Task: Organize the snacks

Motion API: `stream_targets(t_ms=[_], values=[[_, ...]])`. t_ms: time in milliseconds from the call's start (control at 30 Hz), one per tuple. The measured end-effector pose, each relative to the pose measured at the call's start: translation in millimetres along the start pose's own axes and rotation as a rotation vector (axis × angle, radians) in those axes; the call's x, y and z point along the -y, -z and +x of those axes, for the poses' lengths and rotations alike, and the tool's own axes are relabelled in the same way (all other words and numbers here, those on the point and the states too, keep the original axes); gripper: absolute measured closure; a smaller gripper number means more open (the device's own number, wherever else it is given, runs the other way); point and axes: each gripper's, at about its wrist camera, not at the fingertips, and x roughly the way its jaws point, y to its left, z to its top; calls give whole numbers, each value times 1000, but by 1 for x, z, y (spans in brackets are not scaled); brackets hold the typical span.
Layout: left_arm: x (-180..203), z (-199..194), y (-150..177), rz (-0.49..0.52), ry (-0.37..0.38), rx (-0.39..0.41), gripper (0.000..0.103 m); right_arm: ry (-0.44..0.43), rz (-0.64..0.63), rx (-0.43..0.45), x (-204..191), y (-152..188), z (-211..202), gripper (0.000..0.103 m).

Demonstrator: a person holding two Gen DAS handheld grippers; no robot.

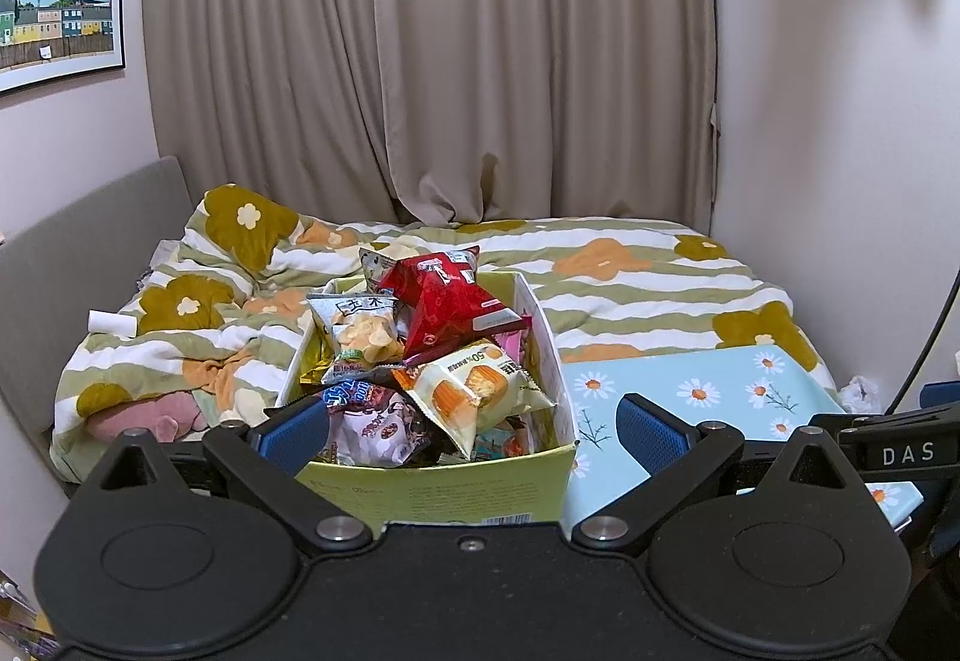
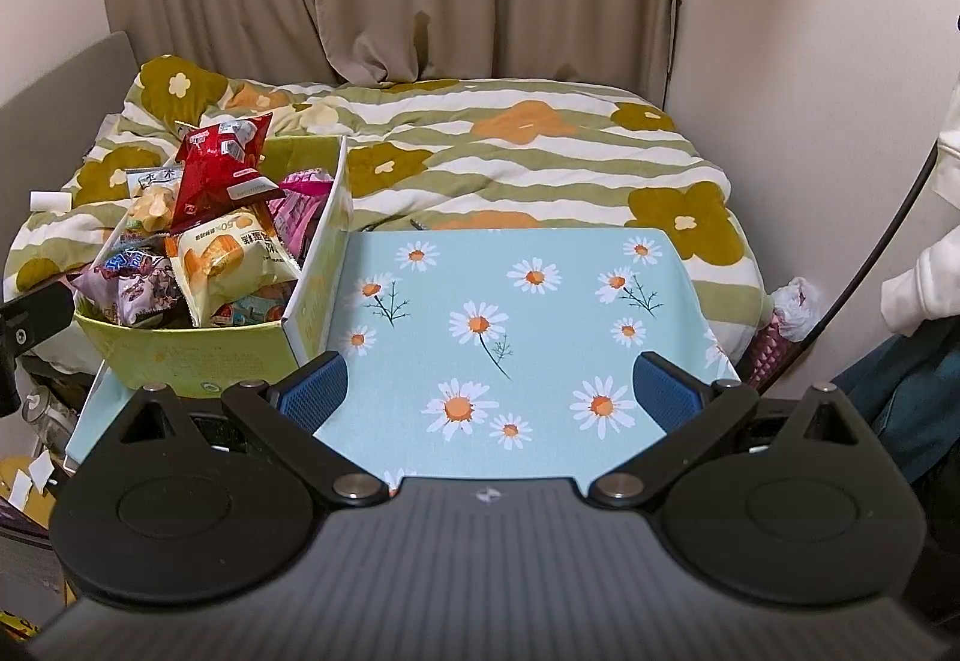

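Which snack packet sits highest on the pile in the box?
The shiny red packet. It perches on top of the heap in the green box, above the pale packets, and is the only red one.

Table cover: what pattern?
Light blue table cover with white daisies; clearest in the right wrist view.

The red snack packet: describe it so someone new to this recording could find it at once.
Start at the daisy-print table in front of the bed. At its left end stands a green cardboard box heaped with snacks. The red snack packet lies on top of the heap, the only glossy red bag, riding higher than the pale packets around it.
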Motion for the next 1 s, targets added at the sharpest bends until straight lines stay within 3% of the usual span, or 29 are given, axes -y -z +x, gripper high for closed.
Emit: stream_targets(t_ms=[733,1000], values=[[-3,4,2,-11,-25,-22,0,-3,5,-2,-2,-1,1,0],[-8,2,1,-28,-4,-5,0,-4,7,-3,-3,-1,2,0]])
